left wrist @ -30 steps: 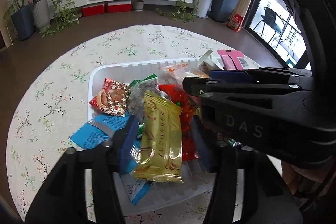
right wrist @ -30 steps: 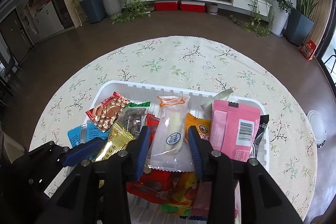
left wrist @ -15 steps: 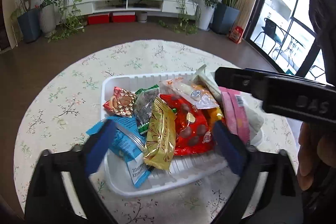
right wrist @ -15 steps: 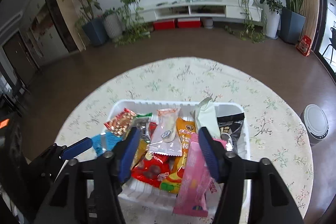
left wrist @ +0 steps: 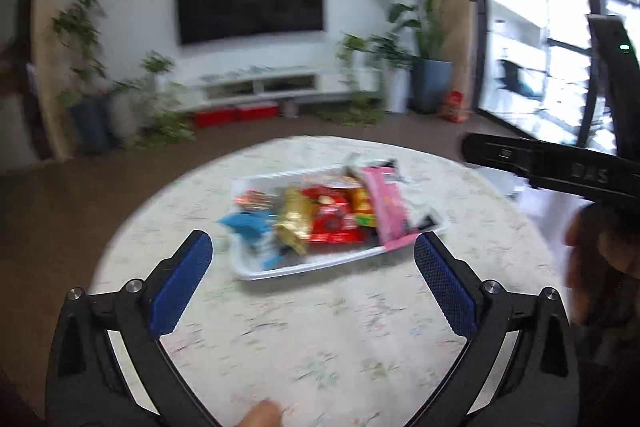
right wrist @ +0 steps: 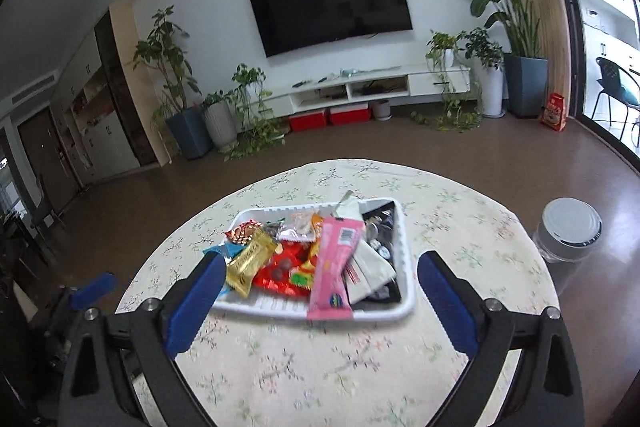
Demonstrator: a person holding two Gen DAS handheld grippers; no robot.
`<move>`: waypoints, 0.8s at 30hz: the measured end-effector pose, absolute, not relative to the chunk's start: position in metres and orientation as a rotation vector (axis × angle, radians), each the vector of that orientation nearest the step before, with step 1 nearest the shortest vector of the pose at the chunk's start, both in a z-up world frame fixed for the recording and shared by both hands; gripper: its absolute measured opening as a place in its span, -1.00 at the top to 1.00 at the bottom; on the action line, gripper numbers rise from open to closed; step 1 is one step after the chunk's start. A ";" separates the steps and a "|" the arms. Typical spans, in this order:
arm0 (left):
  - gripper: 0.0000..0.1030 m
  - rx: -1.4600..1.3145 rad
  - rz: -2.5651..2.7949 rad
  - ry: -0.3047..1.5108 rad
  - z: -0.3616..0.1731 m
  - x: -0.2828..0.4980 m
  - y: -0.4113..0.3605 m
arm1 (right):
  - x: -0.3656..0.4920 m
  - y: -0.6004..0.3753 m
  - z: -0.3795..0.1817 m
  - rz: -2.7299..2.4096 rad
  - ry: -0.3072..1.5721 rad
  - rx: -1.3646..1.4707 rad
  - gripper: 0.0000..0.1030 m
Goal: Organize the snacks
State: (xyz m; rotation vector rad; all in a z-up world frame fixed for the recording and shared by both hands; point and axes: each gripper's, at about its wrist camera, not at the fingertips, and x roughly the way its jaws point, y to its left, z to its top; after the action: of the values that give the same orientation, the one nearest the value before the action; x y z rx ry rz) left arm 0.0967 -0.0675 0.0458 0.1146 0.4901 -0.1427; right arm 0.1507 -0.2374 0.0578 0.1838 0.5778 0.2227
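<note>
A white tray (right wrist: pixel 404 259) is sitting near the middle of the round tabletop (right wrist: pixel 460 227), heaped with snack packets: a long pink packet (right wrist: pixel 334 267) is sticking out over its near rim, a gold packet (right wrist: pixel 250 261) is lying at the left beside a red packet (right wrist: pixel 282 273), and a black packet (right wrist: pixel 382 223) is resting at the right. The floral cloth is covering the tabletop. The left hand-held gripper (left wrist: pixel 312 277) is standing wide apart and empty; the right hand-held gripper (right wrist: pixel 318 297) is opening, nothing between its pads. A television (right wrist: pixel 330 3) is hanging above potted plants.
</note>
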 end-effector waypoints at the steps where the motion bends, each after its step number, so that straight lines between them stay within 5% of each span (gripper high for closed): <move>1: -0.99 0.134 -0.070 0.466 0.049 0.082 -0.070 | 0.143 -0.241 0.057 0.221 0.574 0.190 -0.93; 24: -0.99 -0.009 -0.009 0.623 0.043 0.007 -0.074 | 0.034 -0.237 0.041 0.109 0.536 0.110 -0.97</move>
State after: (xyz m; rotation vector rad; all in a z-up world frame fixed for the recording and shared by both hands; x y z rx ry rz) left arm 0.0073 -0.0737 0.0434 -0.0089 0.6232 -0.0091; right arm 0.0338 -0.2372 0.0411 0.1095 0.5361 0.1093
